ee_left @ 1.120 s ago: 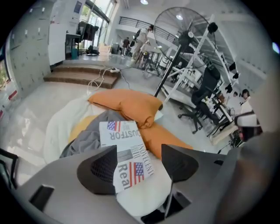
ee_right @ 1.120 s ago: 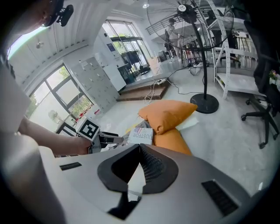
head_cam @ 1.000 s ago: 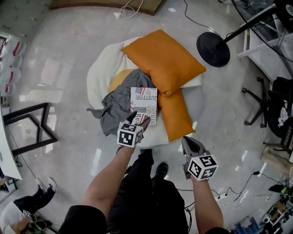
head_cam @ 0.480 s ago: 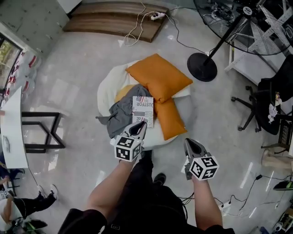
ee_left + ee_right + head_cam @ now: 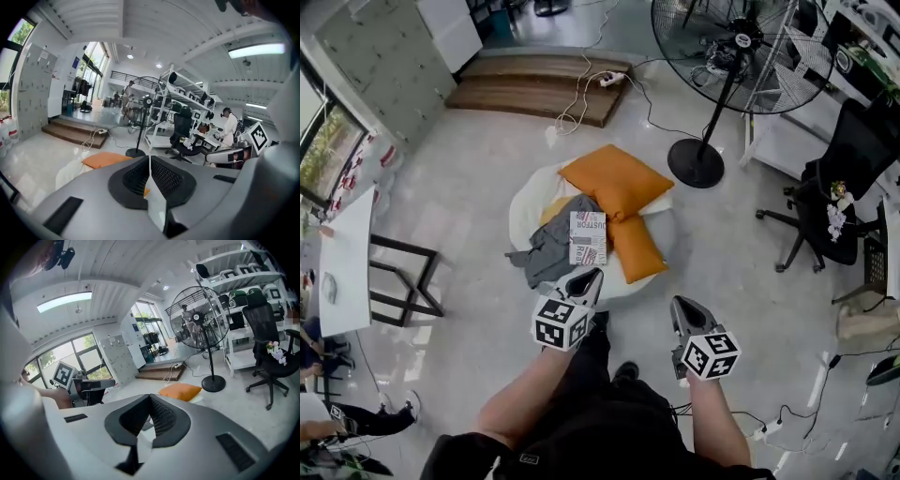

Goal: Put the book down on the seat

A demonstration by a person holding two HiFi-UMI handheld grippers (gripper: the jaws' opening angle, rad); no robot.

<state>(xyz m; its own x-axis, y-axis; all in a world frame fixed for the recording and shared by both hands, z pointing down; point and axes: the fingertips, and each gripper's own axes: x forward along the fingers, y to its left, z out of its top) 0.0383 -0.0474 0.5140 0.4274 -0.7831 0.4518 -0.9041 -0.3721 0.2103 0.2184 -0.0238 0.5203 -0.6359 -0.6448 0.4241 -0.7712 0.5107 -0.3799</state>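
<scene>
Pale floor surrounds the white seat (image 5: 523, 202), where the book (image 5: 588, 237) lies flat beside the orange cushions (image 5: 617, 180); placing looks done, so with my left gripper (image 5: 592, 275) and right gripper (image 5: 680, 306) both closed and empty, I should next just back away.

Left gripper (image 5: 150, 159) with its dark ribbed fingers (image 5: 165, 178) pressed together on nothing, orange cushion (image 5: 104, 159) on a white seat (image 5: 70, 172) just beyond them, fan stand (image 5: 136, 151) behind, wooden step (image 5: 75, 133) at left, black office chair (image 5: 183, 133) before white shelving (image 5: 187, 93)
</scene>
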